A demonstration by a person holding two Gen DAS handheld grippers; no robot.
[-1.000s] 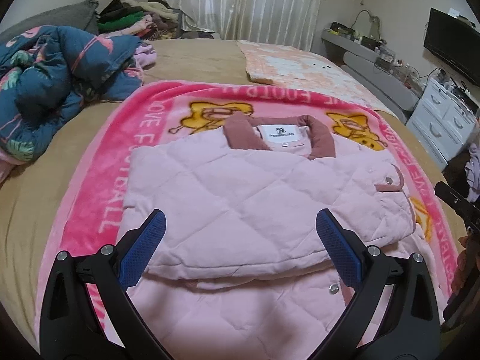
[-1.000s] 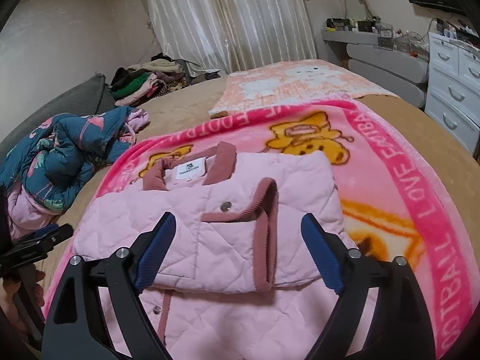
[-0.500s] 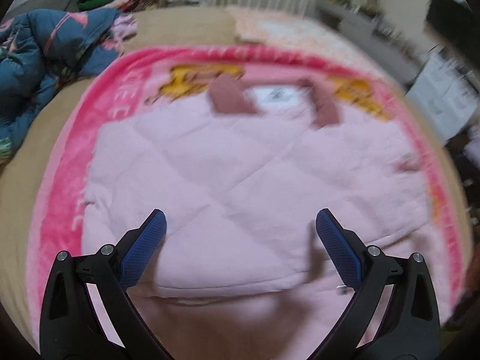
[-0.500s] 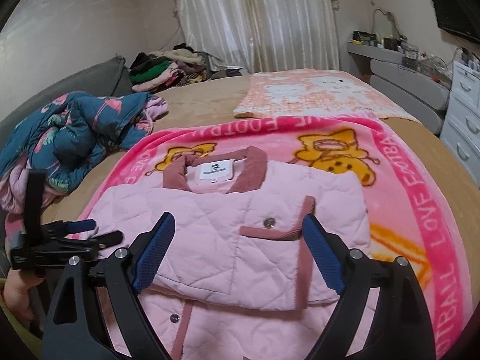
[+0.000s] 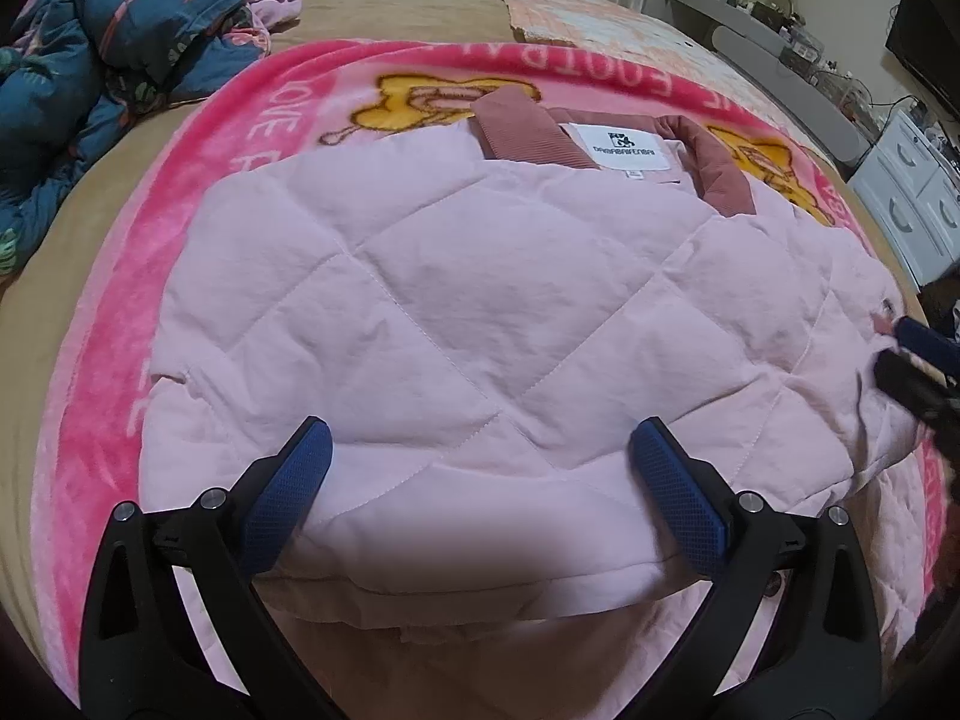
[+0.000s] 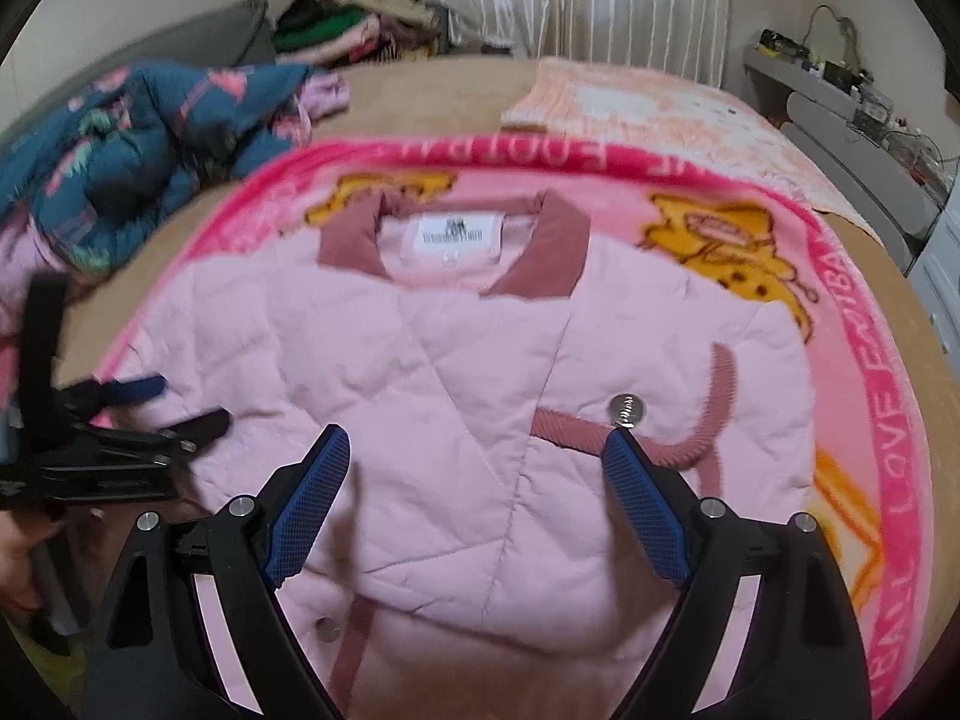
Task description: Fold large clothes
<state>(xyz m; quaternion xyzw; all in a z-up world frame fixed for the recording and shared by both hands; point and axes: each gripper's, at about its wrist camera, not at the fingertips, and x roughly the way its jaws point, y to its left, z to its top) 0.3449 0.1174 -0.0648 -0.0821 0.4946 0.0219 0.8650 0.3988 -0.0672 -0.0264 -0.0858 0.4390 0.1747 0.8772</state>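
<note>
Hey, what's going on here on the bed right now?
A person is folding a pink quilted jacket laid on a pink cartoon blanket, with a two-finger gripper in each hand. The sleeves are already folded in over the body. Both the left gripper and the right gripper are open over the jacket's near folded edge, gripping nothing yet. A crumpled blue quilt lies off to the side.

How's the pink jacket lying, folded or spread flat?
Partly folded. The pink jacket has its sleeves turned in across the front, with a lower layer showing beneath the near edge; collar faces up.
</note>
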